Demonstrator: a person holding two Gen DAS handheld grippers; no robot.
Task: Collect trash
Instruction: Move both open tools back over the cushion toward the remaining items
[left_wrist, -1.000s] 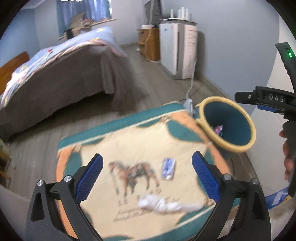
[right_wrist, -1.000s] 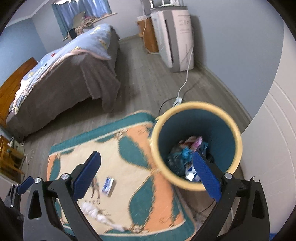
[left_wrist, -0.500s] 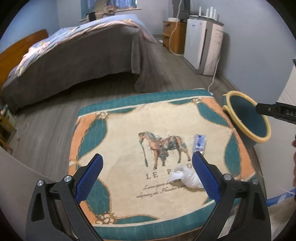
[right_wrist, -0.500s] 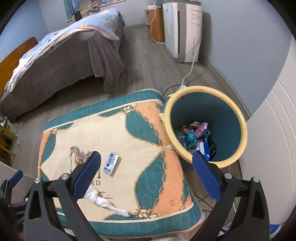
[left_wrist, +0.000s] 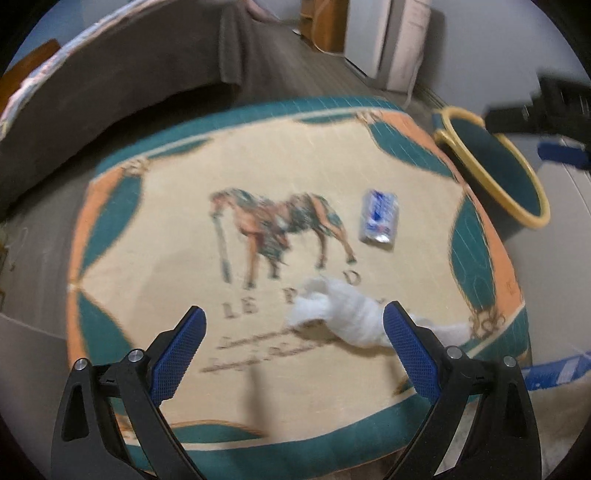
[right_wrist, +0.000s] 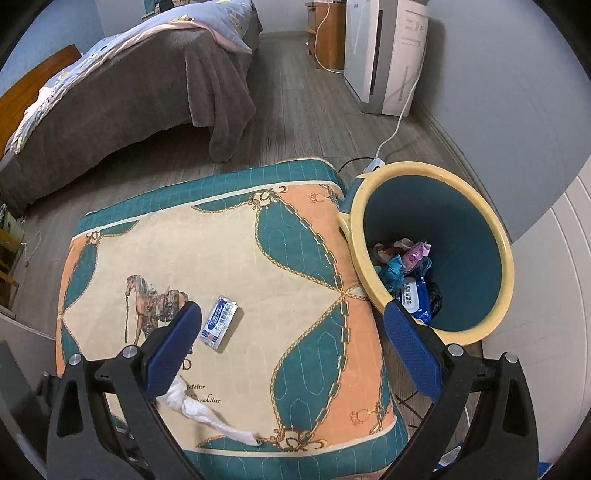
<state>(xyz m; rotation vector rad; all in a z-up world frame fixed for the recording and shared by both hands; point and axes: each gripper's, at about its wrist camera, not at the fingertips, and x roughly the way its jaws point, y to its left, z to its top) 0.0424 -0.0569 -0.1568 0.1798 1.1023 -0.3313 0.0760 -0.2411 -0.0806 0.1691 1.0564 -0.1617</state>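
A crumpled white tissue (left_wrist: 343, 314) lies on the horse-print cushion (left_wrist: 155, 236), just ahead of my open left gripper (left_wrist: 295, 343) and near its right finger. A small blue-and-white wrapper (left_wrist: 378, 216) lies farther on, beside the horse picture. In the right wrist view the tissue (right_wrist: 207, 413) and wrapper (right_wrist: 218, 322) sit at lower left of the cushion (right_wrist: 258, 258). My right gripper (right_wrist: 293, 345) hangs open and empty above the cushion's right edge. The teal bin with a yellow rim (right_wrist: 495, 236) stands to the right and holds several scraps.
A bed with a grey blanket (right_wrist: 129, 96) fills the back left. A white appliance (right_wrist: 384, 55) with a white cable stands by the far wall, next to a wooden cabinet (right_wrist: 328, 33). Grey plank floor (right_wrist: 303, 125) lies between bed and cushion. The bin (left_wrist: 495, 173) touches the cushion's right side.
My left gripper has dropped closer to the cushion, so the tissue now sits near its right finger. My right gripper has drawn back from over the bin toward the cushion's right edge.
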